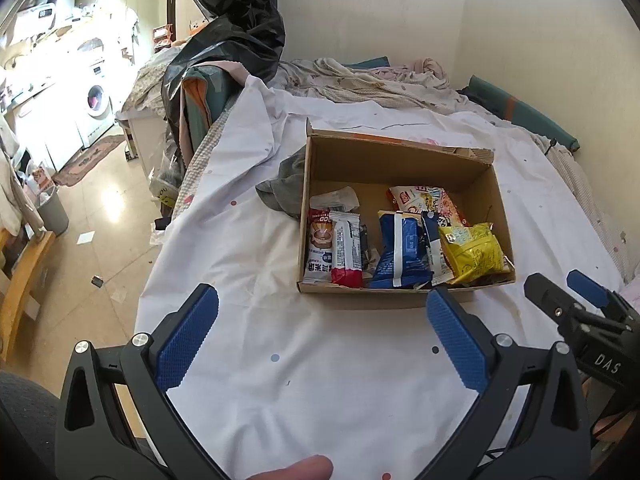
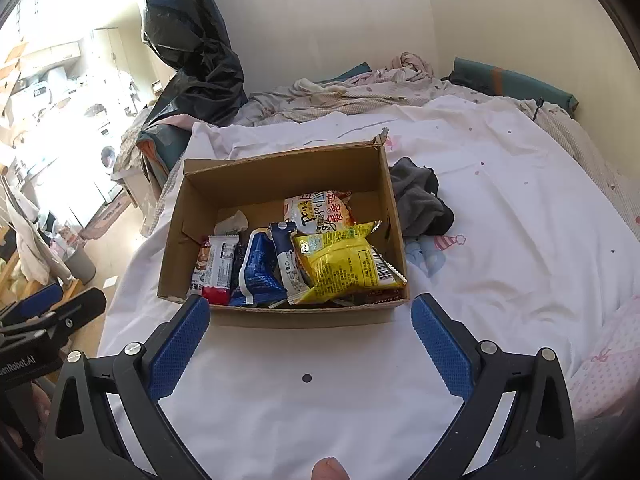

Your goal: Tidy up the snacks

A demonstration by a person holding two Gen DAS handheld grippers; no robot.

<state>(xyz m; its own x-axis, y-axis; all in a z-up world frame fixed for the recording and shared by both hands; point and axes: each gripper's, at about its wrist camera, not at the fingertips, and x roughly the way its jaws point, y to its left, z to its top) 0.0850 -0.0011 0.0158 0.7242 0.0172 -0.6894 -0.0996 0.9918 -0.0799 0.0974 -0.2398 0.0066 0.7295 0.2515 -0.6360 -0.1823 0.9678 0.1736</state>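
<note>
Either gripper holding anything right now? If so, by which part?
Nothing held. Left gripper and right gripper both stand open over the white sheet, short of the cardboard box.

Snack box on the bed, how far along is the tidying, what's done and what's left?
Done: the snacks sit inside the cardboard box, among them the yellow bag, blue packet and white bar. No snack lies loose on the white sheet.
In hand: nothing; left gripper and right gripper are open and empty.
Left: perhaps straightening the packets; the grey cloth lies beside the box.
</note>
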